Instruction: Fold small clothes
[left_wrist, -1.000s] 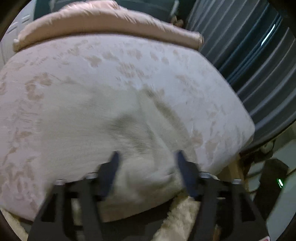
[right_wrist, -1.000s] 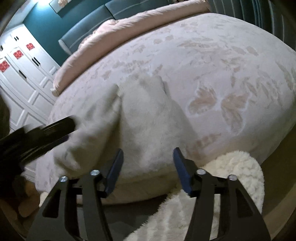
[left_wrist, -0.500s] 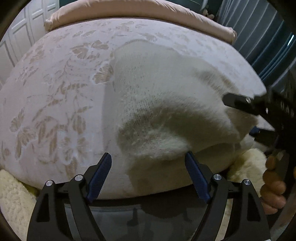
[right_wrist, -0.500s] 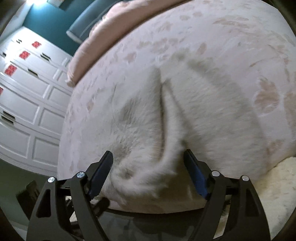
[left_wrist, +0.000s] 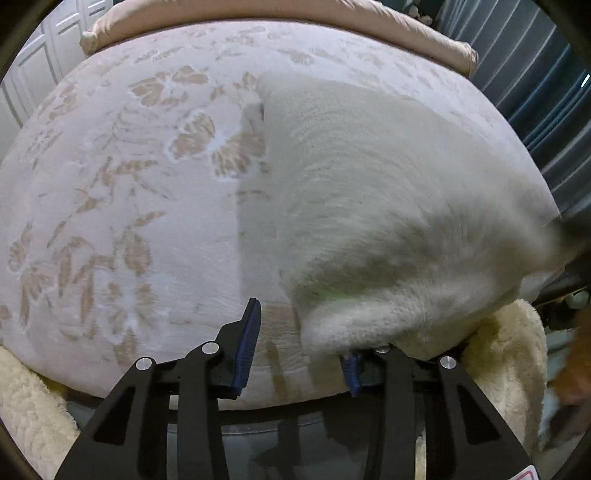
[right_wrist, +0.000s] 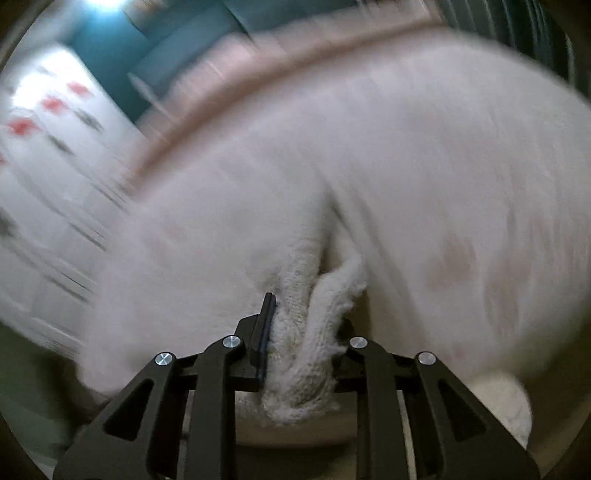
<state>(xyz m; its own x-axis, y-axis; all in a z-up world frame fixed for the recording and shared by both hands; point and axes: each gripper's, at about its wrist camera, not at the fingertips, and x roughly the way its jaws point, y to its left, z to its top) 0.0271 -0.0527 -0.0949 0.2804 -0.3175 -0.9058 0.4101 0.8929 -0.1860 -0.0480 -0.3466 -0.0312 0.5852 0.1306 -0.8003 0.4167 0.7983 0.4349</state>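
A white knitted garment (left_wrist: 369, 203) lies spread on a bed with a pale floral bedspread (left_wrist: 110, 221). My left gripper (left_wrist: 301, 332) is at the garment's near left corner with its jaws closing. The rolled hem drapes over the right finger, and the left pad (left_wrist: 247, 343) stands apart from it over bare bedspread. In the blurred right wrist view, my right gripper (right_wrist: 308, 314) is closing on a bunched fold of the garment (right_wrist: 221, 240), which fills the gap. The left pad (right_wrist: 266, 332) presses on it, and the right pad is hidden behind the cloth.
A pink rolled duvet (left_wrist: 258, 14) lies along the bed's far end. Fluffy cream fabric (left_wrist: 509, 350) hangs below the bed's near edge. Dark curtains (left_wrist: 535, 92) stand to the right, white wardrobe doors (right_wrist: 37, 147) to the left. A hand (left_wrist: 576, 369) shows at the right edge.
Both pairs of jaws have narrowed. The right gripper has closed on a bunched fold of the garment and is moving fast. The left gripper has sunk to the garment's near corner.
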